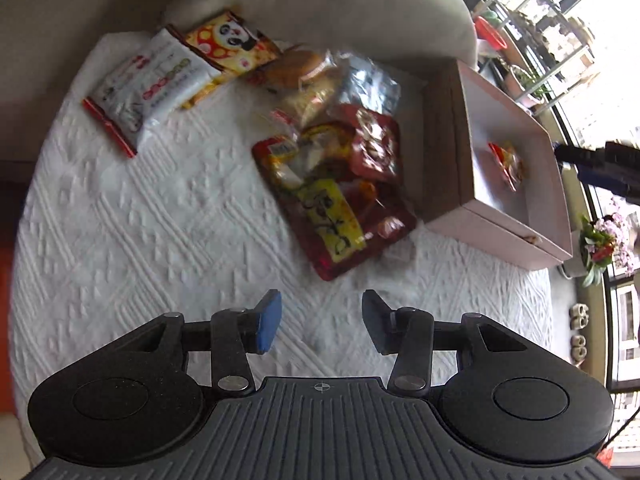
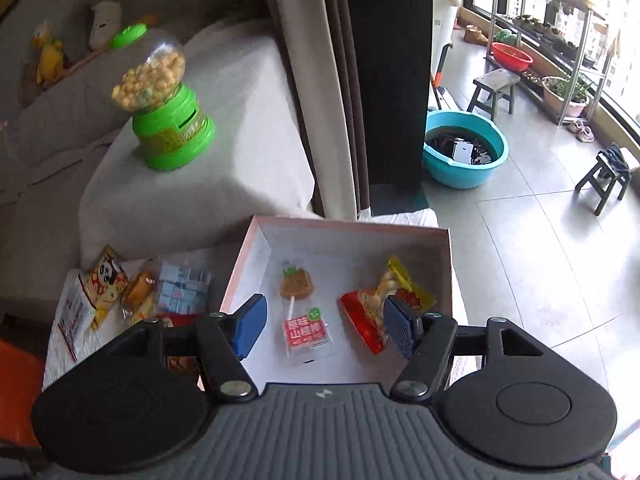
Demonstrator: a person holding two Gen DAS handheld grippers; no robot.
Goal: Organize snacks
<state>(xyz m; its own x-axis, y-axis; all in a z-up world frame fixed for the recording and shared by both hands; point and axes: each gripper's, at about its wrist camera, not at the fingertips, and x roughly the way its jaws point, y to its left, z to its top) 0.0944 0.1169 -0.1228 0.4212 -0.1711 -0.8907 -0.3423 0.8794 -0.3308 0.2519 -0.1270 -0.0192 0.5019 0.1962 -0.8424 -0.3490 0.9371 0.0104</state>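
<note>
box point(image 2: 447, 264) holds two snacks; right gripper point(image 2: 325, 330) and left gripper point(image 1: 322, 322) agape

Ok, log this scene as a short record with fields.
surface: white textured cloth
box: open, white inside
in box: lollipop, pink packet, red-yellow packet
outside box: panda packet, white packet, snack pile
left gripper: open, above cloth, holding nothing
right gripper: open, above box, holding nothing
</note>
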